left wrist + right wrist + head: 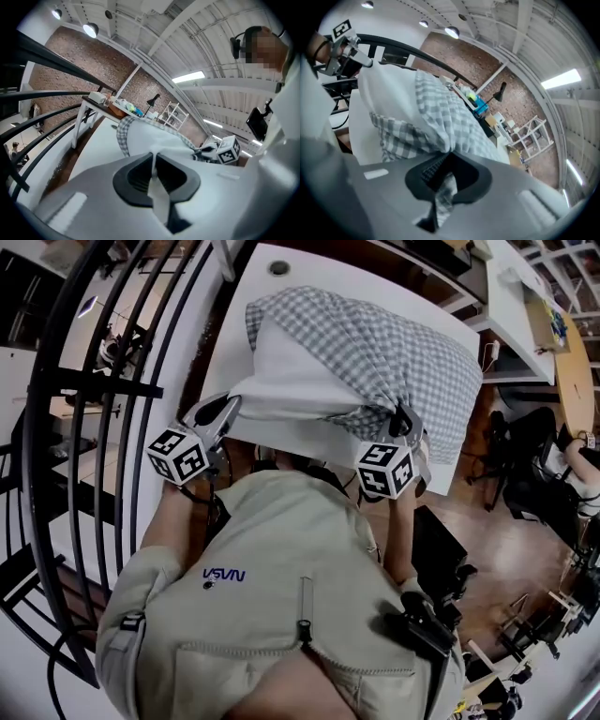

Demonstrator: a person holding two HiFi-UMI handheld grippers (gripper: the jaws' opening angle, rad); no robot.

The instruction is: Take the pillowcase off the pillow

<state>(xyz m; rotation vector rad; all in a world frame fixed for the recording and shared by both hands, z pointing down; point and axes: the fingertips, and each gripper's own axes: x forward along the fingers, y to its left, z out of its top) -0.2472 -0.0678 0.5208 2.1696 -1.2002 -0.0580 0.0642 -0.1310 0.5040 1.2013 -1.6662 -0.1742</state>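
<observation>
A white pillow (289,381) lies on the white table (251,282), with its near left part bared. The grey-and-white checked pillowcase (394,348) covers its far and right part. My left gripper (228,410) is shut on the bare white pillow corner; white cloth (154,185) is pinched between its jaws in the left gripper view. My right gripper (405,424) is shut on the bunched edge of the pillowcase, and checked cloth (446,187) runs between its jaws in the right gripper view. The two grippers stand apart at the near edge of the pillow.
A black metal railing (89,390) runs along the left of the table. The person's beige vest (281,596) fills the foreground. Desks (525,306) and office chairs (539,465) stand to the right on a wooden floor. A cluttered desk (480,105) shows beyond the pillow.
</observation>
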